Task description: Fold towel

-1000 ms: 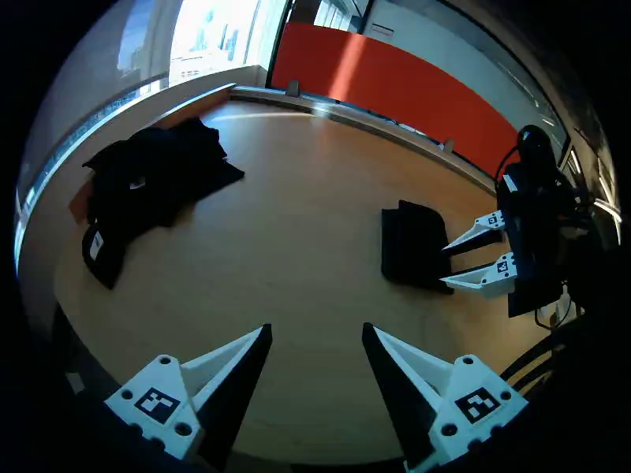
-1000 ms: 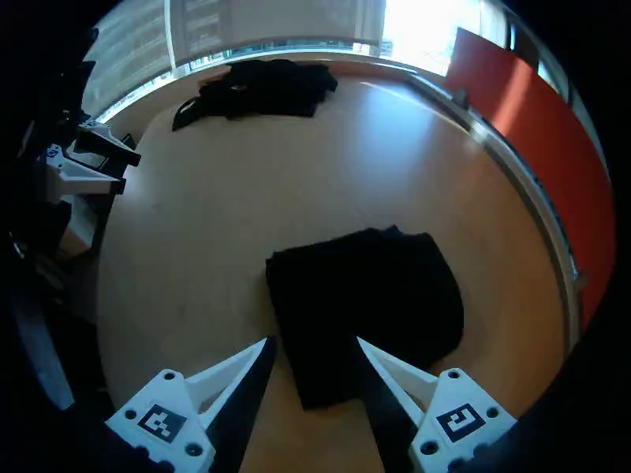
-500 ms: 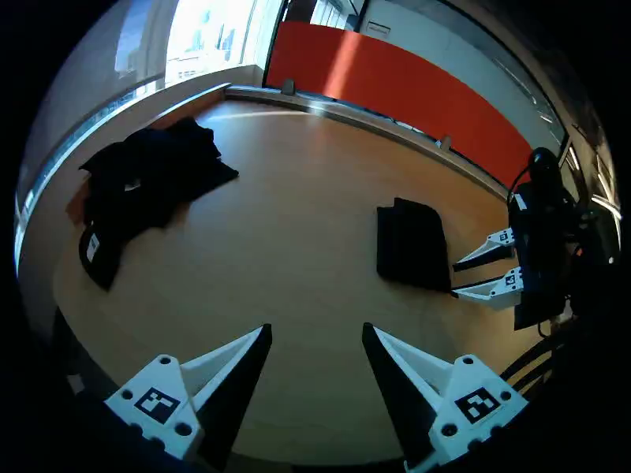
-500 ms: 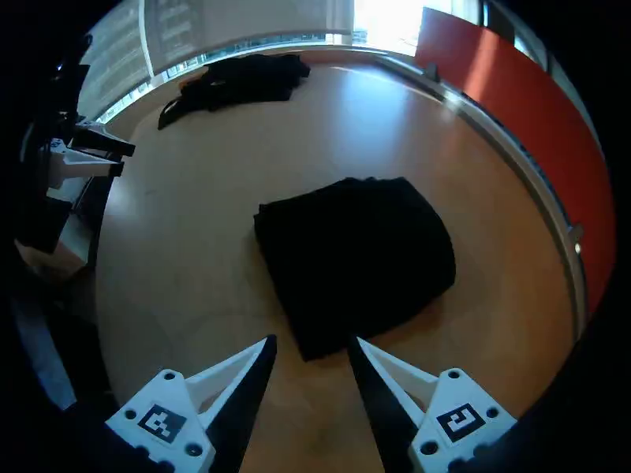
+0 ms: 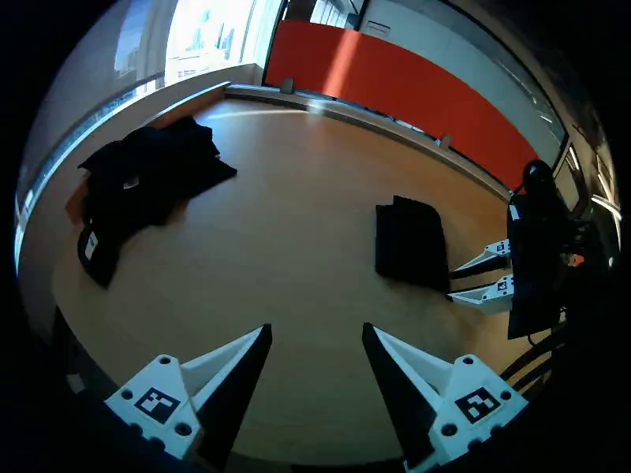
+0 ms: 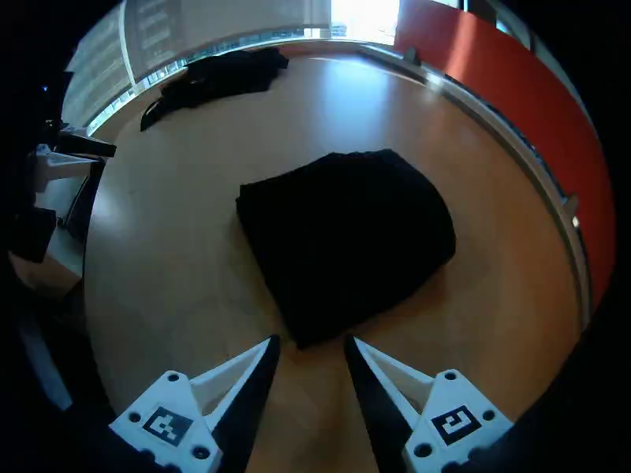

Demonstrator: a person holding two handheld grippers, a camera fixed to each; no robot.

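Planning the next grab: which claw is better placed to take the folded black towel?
Right. The right claw is open, with its tips just short of the near corner of the folded towel. The left claw is open too, but far from it.

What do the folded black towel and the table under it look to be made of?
The towel: soft cloth, matte black; it lies in limp folded layers with rounded edges and gives no shine. Weave too dark to tell. The table: smooth wood or wood-look laminate, light brown, satin finish; window light glares off it.
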